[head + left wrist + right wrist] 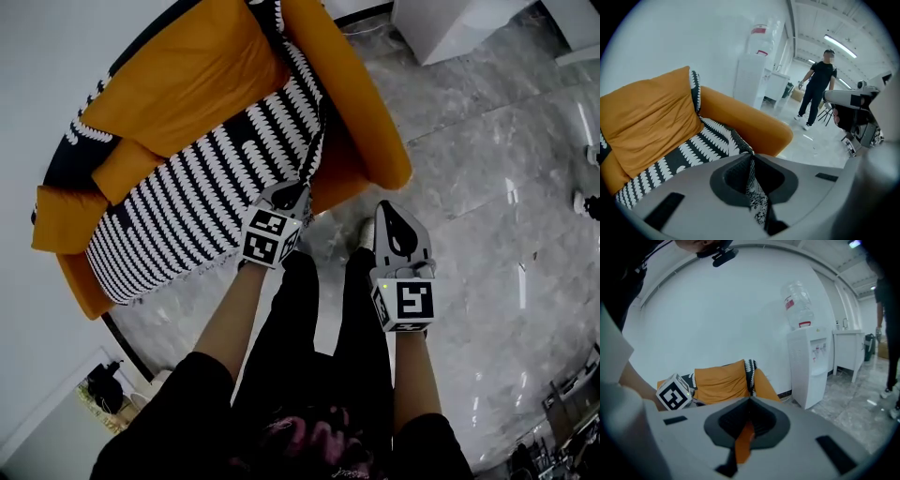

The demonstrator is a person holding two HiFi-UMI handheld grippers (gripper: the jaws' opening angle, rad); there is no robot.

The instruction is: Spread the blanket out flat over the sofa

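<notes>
An orange sofa [352, 66] stands against the white wall, with a black-and-white patterned blanket [187, 211] lying over its seat and running up behind the orange back cushion [187, 75]. My left gripper [300, 190] is at the seat's front right corner, shut on the blanket's edge. In the left gripper view the patterned cloth [754, 192] hangs pinched between the closed jaws of the left gripper [751, 157]. My right gripper [385, 210] hovers over the floor just off the sofa's right arm. The right gripper [750, 400] has its jaws together; only an orange strip shows through its slot.
A water dispenser [808, 362] and a white cabinet [450, 23] stand right of the sofa. Across the grey marble floor [497, 187], a person [818, 84] stands in the distance. A dark bag [103, 384] lies by the wall at the lower left.
</notes>
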